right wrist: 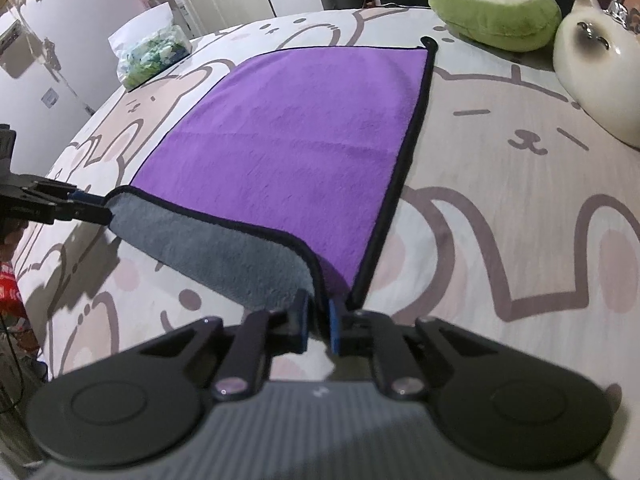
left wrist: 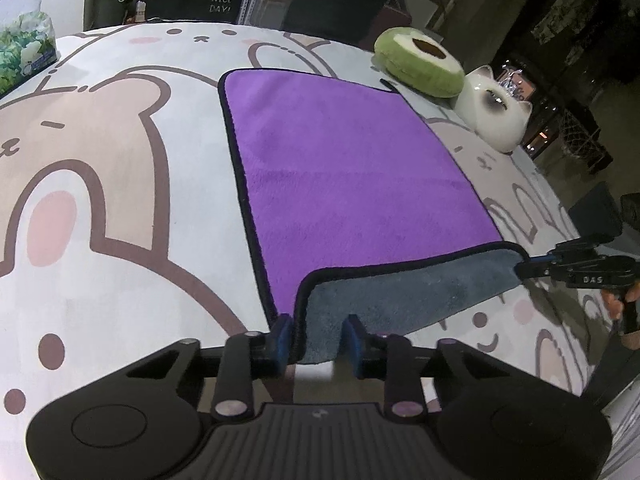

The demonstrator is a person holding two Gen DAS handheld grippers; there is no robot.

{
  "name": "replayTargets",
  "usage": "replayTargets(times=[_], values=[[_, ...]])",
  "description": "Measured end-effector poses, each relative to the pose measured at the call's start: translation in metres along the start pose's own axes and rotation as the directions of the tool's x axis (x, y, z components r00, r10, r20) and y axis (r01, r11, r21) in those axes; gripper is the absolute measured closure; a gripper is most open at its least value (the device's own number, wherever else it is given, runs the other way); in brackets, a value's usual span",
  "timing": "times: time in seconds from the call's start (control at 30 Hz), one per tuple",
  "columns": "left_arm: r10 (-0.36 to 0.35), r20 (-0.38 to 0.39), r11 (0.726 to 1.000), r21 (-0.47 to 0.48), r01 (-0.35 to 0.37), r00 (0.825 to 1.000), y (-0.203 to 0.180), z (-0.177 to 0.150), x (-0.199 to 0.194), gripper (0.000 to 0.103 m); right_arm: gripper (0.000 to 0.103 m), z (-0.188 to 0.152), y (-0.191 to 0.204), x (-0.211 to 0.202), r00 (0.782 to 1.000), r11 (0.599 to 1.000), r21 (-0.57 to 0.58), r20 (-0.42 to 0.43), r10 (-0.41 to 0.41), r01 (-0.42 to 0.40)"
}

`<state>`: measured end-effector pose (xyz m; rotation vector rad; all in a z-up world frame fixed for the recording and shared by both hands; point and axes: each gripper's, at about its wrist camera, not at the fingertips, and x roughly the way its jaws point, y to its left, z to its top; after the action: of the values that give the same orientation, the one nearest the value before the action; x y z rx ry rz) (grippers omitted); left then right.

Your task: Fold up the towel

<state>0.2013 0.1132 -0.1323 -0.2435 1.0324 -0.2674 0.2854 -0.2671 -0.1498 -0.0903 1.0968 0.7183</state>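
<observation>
A square plush towel, purple on top with a grey underside and black piping [left wrist: 352, 168], lay spread on a pale bedcover printed with cartoon bears and rabbits [left wrist: 120, 216]. Its near edge was lifted and curled back, so the grey side showed along a band between the two near corners. The left gripper [left wrist: 316, 340] had its blue-padded fingers [left wrist: 282, 334] set either side of the near left corner, with the cloth gathered between them; whether the pads pressed it fully could not be told. The right gripper [right wrist: 318, 320] had its fingers drawn close together, pinching the near right corner. In the left wrist view the right gripper appeared at the far right, clamped on that corner, with part of a hand [left wrist: 618, 304] behind it. Beyond the towel sat a green avocado-shaped cushion [left wrist: 420, 62] and, just beside it, a white cat-shaped plush [left wrist: 496, 114]. A packet of tissues with a green leaf print [left wrist: 24, 48] stood at the far left edge of the bedcover
</observation>
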Motion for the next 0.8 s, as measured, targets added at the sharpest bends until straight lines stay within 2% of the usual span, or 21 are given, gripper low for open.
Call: replayTargets(times=[0.07,0.33,0.8], values=[[0.017,-0.008,1.000,0.013,-0.017,1.000,-0.001,-0.001,0.002,0.083,0.095,0.000,0.000,0.000,1.000,1.000,0.001,-0.006,-0.007,0.007],[0.054,-0.007,0.998,0.028,-0.054,0.999,-0.005,0.001,0.002,0.096,0.098,0.003,0.006,0.002,0.999,0.999,-0.018,-0.011,-0.038,0.038],[0.076,0.088,0.997,0.028,-0.079,0.993,-0.014,0.015,-0.020,0.098,0.099,0.012,0.013,-0.019,0.995,0.998,-0.004,0.068,-0.069,0.070]])
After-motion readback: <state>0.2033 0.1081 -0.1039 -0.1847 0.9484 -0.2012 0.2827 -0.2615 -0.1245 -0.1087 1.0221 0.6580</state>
